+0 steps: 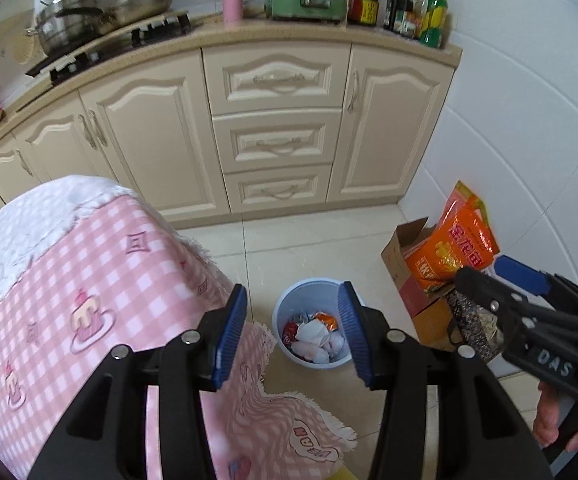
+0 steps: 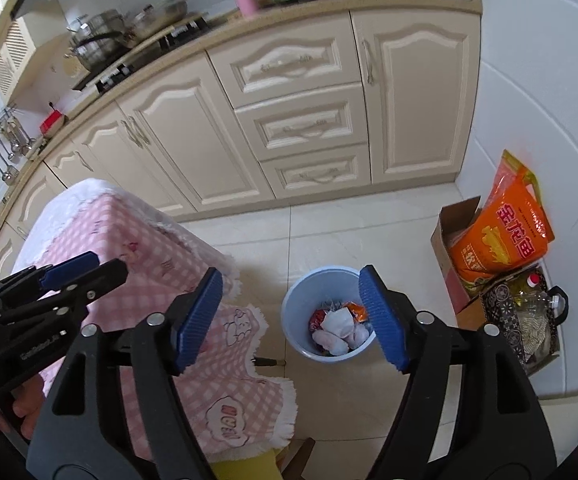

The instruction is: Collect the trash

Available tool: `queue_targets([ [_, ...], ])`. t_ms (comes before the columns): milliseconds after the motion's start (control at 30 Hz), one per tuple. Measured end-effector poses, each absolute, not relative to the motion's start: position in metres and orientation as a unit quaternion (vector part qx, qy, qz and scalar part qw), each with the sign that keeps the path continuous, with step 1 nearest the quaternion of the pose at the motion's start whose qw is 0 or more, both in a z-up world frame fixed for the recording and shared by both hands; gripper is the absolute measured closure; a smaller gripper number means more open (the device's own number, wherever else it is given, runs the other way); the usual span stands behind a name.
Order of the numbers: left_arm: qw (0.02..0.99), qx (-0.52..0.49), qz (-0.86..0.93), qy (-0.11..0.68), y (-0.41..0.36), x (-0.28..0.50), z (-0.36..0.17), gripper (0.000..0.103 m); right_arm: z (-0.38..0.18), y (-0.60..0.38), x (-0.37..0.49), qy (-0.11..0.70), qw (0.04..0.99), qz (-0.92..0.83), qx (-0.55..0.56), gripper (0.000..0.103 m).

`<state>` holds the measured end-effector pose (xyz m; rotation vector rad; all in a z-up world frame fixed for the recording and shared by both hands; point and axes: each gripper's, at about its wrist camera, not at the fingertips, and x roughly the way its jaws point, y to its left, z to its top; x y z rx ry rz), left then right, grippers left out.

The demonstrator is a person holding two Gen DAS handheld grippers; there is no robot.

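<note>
The left gripper point(image 1: 293, 332) fills the bottom of its own view, its blue pads parted with nothing between them; through the gap shows the bin on the floor below. The right gripper point(image 2: 293, 316) stands the same way in its view, jaws wide apart and empty, blue pads point(image 2: 383, 320) framing the bin from above. Both point steeply down toward the floor.

The bin point(image 2: 297, 300) is a round, pale blue tub standing upright on the cream floor tiles, mouth up, so its axis runs straight up toward the grippers. It sits just beside the hanging edge of the tablecloth point(image 1: 89, 280), a pink check cloth with a white fringe draped over a table on the left. Inside the bin lies the trash point(image 2: 339, 328): crumpled white paper wads with red and orange wrappers bunched at the bottom, no clear long axis to the heap.

To the right of the bin, near the white wall, an open cardboard box point(image 2: 447, 236) holds an orange bag point(image 2: 501, 232) leaning upright. Behind the bin run cream cabinets point(image 1: 277, 140) under a counter. A hand point(image 1: 553, 420) grips the right gripper's handle in the left view.
</note>
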<state>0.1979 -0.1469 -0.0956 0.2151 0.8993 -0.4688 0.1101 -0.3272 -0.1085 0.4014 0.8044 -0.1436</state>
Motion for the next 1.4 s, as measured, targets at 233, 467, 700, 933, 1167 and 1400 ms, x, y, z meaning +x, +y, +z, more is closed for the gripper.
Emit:
queue_targets([
  [233,0.911,0.080,-0.211,0.346,-0.118,0.119,-0.055,0.056,-0.057,-0.293,0.046,0.316,0.932,-0.057,0.168,0.022],
  [467,0.944,0.053,-0.188,0.264,-0.090,0.044,-0.012,0.056,-0.015,-0.257,-0.007,0.252,0.957,-0.036,0.140,0.018],
  [700,0.969,0.028,-0.139,0.202,-0.063,-0.008,0.023,0.056,0.010,-0.237,-0.050,0.202,0.973,-0.030,0.110,0.017],
  [933,0.983,0.018,-0.110,0.149,-0.050,-0.054,0.050,0.050,0.034,-0.218,-0.085,0.148,0.985,-0.024,0.086,0.015],
  [1167,0.989,0.019,-0.092,0.115,-0.042,-0.084,0.065,0.041,0.048,-0.203,-0.103,0.119,0.990,-0.011,0.071,0.012],
  [1400,0.991,0.017,-0.087,0.101,-0.039,-0.098,0.071,0.032,0.052,-0.189,-0.111,0.118,0.991,-0.006,0.058,0.010],
])
